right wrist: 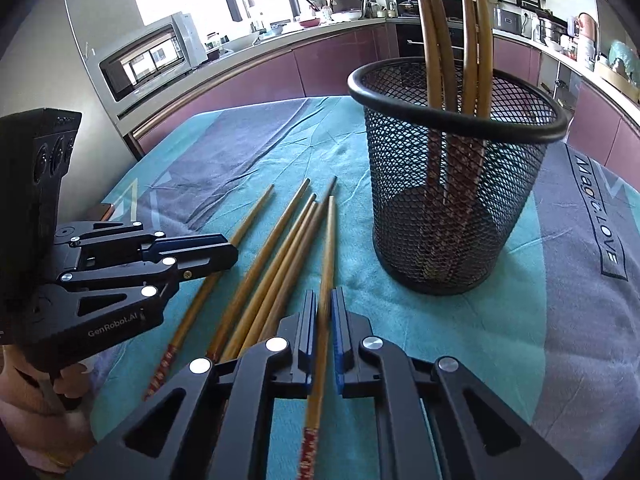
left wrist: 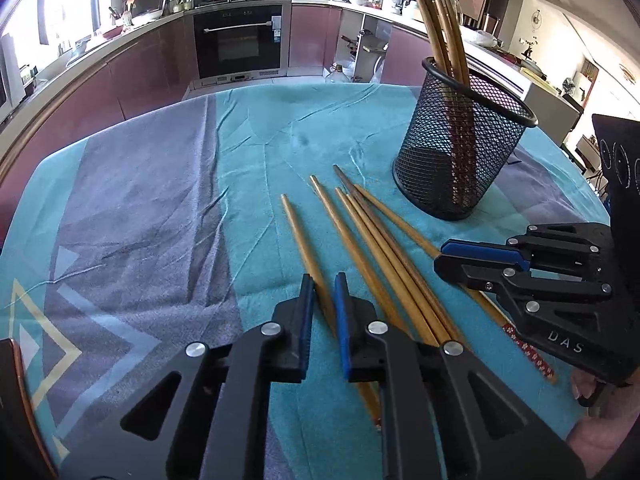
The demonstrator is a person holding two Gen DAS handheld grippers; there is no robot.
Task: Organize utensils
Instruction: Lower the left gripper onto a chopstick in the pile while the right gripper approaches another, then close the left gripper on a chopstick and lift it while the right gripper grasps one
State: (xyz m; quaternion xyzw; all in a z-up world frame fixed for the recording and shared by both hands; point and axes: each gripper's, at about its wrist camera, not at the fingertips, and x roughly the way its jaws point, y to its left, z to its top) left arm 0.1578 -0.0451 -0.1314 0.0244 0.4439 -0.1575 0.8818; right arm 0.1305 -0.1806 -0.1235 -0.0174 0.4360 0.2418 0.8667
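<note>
Tools both clamped, one chopstick each.
Left tool (left wrist: 322,280) pinches leftmost chopstick (left wrist: 302,236); my right tool (right wrist: 324,296) grips rightmost chopstick (right wrist: 329,240). Shafts lie lengthwise away from me on the surface; mesh holder (right wrist: 456,200) upper right, nearer right hand.

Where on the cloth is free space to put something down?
Free: the wide grey and teal cloth left of the loose chopsticks, up to the far table edge. Also the cloth strip right of the mesh holder. Crowded: between the left tool and right tool, below the holder.
</note>
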